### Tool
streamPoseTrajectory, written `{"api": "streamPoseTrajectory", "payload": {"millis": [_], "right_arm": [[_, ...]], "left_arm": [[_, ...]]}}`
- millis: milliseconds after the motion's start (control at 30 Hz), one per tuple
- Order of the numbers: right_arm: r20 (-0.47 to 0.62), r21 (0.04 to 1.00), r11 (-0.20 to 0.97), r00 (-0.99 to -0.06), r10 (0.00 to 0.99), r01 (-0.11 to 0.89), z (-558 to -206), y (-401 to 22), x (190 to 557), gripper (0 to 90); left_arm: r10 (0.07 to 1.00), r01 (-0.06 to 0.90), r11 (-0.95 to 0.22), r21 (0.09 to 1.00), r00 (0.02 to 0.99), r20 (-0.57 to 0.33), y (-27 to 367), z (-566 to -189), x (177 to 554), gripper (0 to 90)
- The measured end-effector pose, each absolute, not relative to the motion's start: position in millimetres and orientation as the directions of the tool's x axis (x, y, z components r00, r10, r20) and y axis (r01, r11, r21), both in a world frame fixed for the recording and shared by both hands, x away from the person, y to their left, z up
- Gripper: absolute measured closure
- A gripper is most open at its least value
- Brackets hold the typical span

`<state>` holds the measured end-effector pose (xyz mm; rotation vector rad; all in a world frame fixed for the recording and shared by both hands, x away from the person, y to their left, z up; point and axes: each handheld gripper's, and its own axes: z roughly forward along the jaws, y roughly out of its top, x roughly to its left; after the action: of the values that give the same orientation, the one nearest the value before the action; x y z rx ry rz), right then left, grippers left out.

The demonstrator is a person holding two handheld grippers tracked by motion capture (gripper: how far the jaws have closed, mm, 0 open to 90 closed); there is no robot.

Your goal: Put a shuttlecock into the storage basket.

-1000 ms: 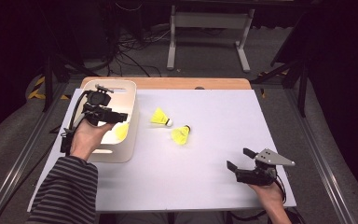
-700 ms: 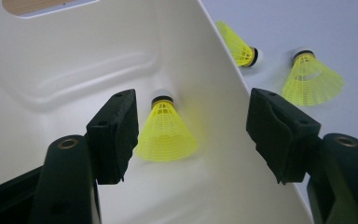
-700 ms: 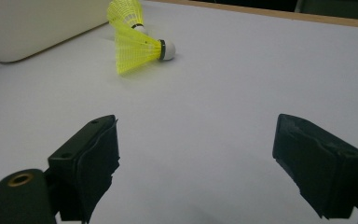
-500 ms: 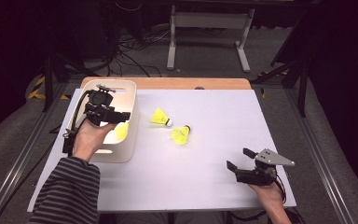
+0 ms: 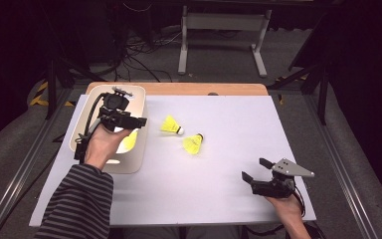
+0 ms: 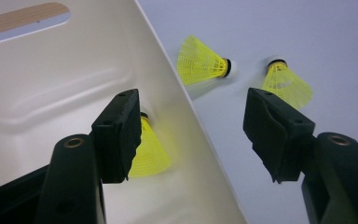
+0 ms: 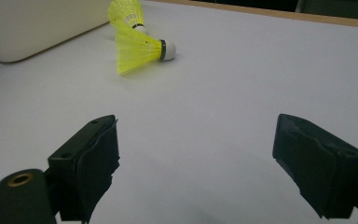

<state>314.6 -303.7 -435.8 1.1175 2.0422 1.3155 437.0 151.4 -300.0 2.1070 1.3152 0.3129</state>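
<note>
Two yellow shuttlecocks (image 5: 171,124) (image 5: 193,144) lie on the white table top, just right of a cream tray (image 5: 129,167). A third yellow shuttlecock (image 5: 129,142) rests inside the tray by its right wall. My left gripper (image 5: 138,121) hovers over that wall, open; its jaws have just been closing a little, with nothing held between them. In the left gripper view, the left gripper (image 6: 196,126) straddles the tray wall (image 6: 168,93), with the tray's shuttlecock (image 6: 149,149) behind one jaw. My right gripper (image 5: 254,169) rests open near the front right, and its own view shows the right gripper (image 7: 196,163) aimed at a shuttlecock (image 7: 137,49).
The table's wooden back edge (image 5: 179,88) runs behind the tray. A metal stand (image 5: 219,30) and cables lie on the floor beyond. Wide bare white surface (image 5: 219,189) spreads between the shuttlecocks and my right gripper.
My left gripper has edged slightly to the right over the tray's wall. The right gripper and the shuttlecocks have kept still.
</note>
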Motion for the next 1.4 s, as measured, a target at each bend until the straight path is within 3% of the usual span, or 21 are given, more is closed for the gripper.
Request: {"api": "streamPoseTrajectory", "payload": {"millis": [1400], "right_arm": [[0.046, 0.9, 0.209, -0.561, 0.827, 0.382, -436, -304, 315, 14.7]], "left_arm": [[0.798, 0.685, -0.423, 0.593, 0.592, -0.114, 82, -306, 437, 38.6]]}}
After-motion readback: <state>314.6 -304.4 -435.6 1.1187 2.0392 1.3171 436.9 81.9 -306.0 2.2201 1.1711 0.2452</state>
